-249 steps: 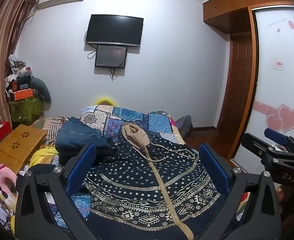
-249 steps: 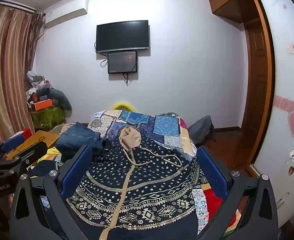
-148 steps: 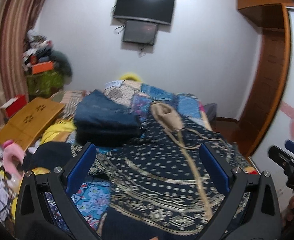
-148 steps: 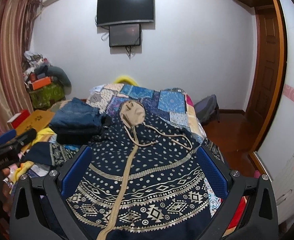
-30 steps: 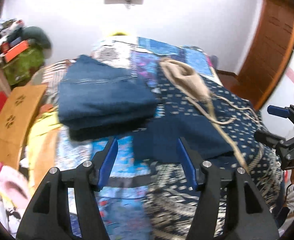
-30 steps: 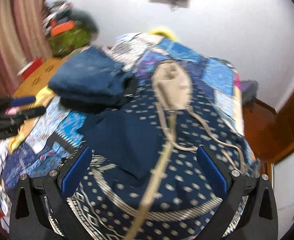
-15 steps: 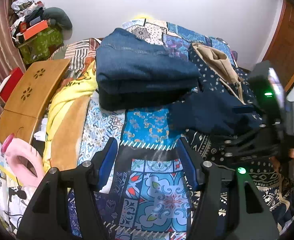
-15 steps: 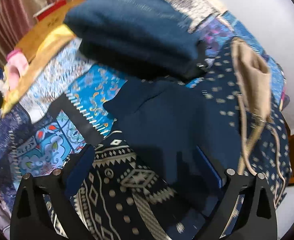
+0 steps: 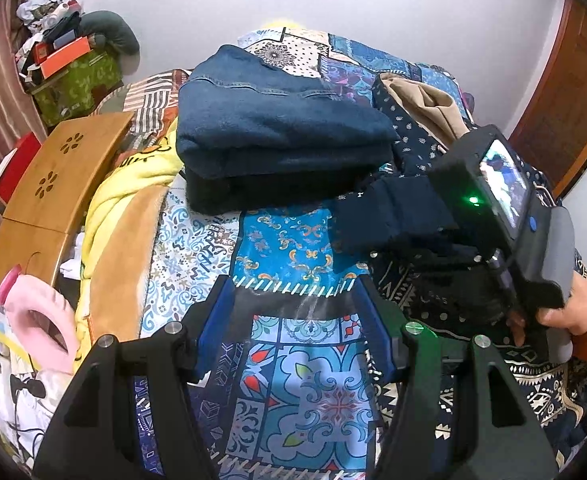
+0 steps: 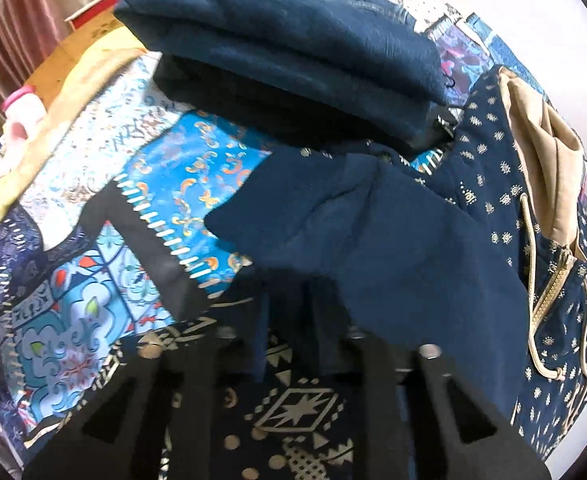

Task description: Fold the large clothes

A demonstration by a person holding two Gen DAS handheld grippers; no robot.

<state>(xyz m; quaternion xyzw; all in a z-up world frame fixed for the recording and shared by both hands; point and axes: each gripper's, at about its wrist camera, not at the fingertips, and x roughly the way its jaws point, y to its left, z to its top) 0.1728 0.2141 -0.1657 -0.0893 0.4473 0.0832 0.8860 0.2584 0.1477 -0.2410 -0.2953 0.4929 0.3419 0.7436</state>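
Observation:
A navy patterned hoodie (image 10: 489,208) with a beige hood (image 10: 541,128) lies face up on the bed, one plain navy flap (image 10: 393,248) turned over its front. My right gripper (image 10: 289,320) points steeply down at the flap's lower edge; its jaws are closing, with a fold of the dark fabric pinched between the pads. In the left wrist view the flap (image 9: 397,216) shows beside a hand (image 9: 565,312) holding that tool. My left gripper (image 9: 295,316) hangs open above the quilt (image 9: 305,384), left of the hoodie, nothing between its fingers.
A stack of folded blue jeans (image 9: 277,120) sits just beyond the flap, touching the hoodie's shoulder. A yellow blanket (image 9: 125,200), a wooden lap table (image 9: 57,176) and a pink item (image 9: 41,320) crowd the bed's left side. A door (image 9: 565,100) stands at right.
The right gripper swung down and to the left onto the hoodie's turned-over flap, and its wide-open jaws came together on the fabric. The left gripper sank toward the quilt.

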